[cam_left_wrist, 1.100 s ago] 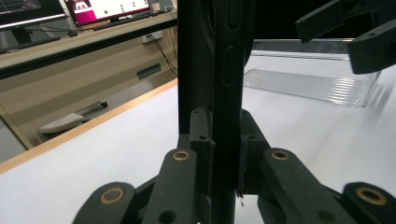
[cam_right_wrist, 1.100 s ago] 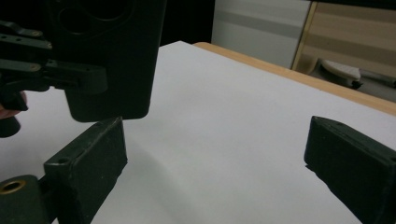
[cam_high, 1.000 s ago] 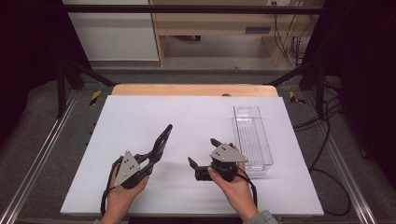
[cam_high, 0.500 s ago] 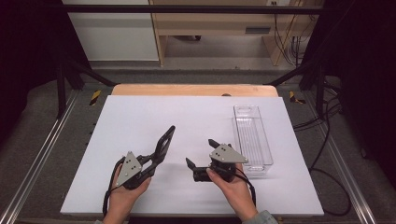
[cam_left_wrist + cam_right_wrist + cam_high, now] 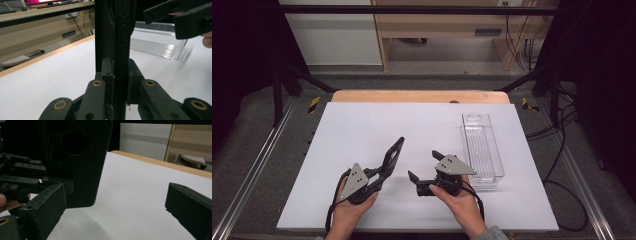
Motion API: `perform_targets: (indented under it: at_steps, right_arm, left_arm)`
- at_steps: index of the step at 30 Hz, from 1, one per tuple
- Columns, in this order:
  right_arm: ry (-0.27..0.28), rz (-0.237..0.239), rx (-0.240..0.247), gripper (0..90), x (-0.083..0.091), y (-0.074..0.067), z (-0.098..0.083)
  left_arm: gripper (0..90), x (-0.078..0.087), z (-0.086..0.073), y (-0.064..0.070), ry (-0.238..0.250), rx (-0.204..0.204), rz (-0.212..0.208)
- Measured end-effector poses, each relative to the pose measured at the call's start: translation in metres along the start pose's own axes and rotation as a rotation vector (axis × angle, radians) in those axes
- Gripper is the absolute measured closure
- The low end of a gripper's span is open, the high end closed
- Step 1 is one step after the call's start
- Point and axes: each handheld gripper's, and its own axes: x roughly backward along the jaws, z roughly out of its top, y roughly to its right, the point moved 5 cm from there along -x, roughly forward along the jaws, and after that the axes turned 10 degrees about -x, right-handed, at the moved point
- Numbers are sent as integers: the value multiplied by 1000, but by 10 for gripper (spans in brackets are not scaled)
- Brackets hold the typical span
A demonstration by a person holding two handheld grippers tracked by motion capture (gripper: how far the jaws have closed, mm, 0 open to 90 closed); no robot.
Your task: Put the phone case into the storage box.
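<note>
Left tool grips phone case (upright).

No lettering is readable (anywhere at all).

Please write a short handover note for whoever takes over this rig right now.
Left gripper: shut on a black phone case, held edge-on above the white table.
Right gripper: open, holding nothing, jaws pointed toward the case.
Clear tray: empty, on the table's right side beside the right gripper.
Done: case picked up.
Left: probably pass it over or place it in the tray.
</note>
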Motion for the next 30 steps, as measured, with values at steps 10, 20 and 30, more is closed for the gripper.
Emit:
perform_targets:
  at_steps: [10,20,30]
  right_arm:
    - [28,24,-19,37,2,-3,3]
    - [39,30,-43,37,2,-3,4]
    - [22,63,-74,25,1,-9,2]
  left_arm:
    - [806,-5,1,10,-8,-10,-28]
    - [806,-8,1,16,-10,-17,-41]
    - [806,-11,3,23,-9,-24,-60]
